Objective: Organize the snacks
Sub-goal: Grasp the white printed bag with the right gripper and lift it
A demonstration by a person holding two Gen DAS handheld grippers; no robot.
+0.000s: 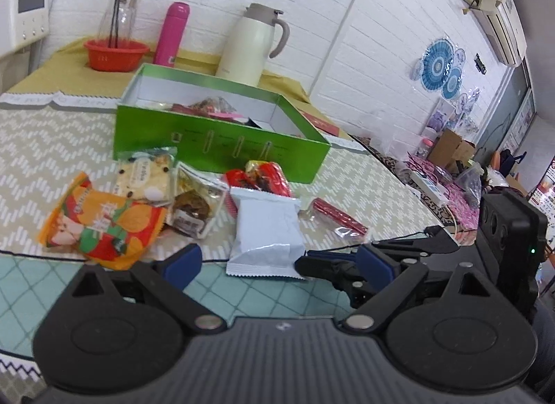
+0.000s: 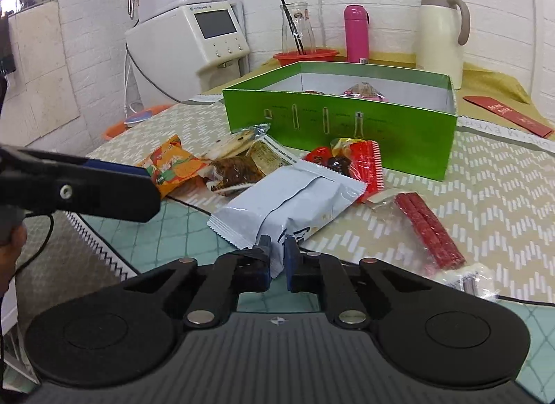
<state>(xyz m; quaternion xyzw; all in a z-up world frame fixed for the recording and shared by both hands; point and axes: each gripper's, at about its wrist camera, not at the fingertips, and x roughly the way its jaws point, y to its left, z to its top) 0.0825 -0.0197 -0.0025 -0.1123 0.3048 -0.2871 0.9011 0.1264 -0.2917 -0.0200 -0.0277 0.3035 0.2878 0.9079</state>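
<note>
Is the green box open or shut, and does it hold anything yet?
Open: the green box has no lid on, and a few wrapped snacks already lie inside.

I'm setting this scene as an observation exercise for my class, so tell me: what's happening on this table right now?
A person is sorting snacks with a handheld gripper in each hand. The right gripper is shut on the near edge of a pale blue-white packet, which still lies on the table. The left gripper is open beside it, holding nothing. More snacks lie in a loose pile in front of a green box: an orange packet, a red-wrapped one and a pack of red sticks. The box already holds a few items.
</note>
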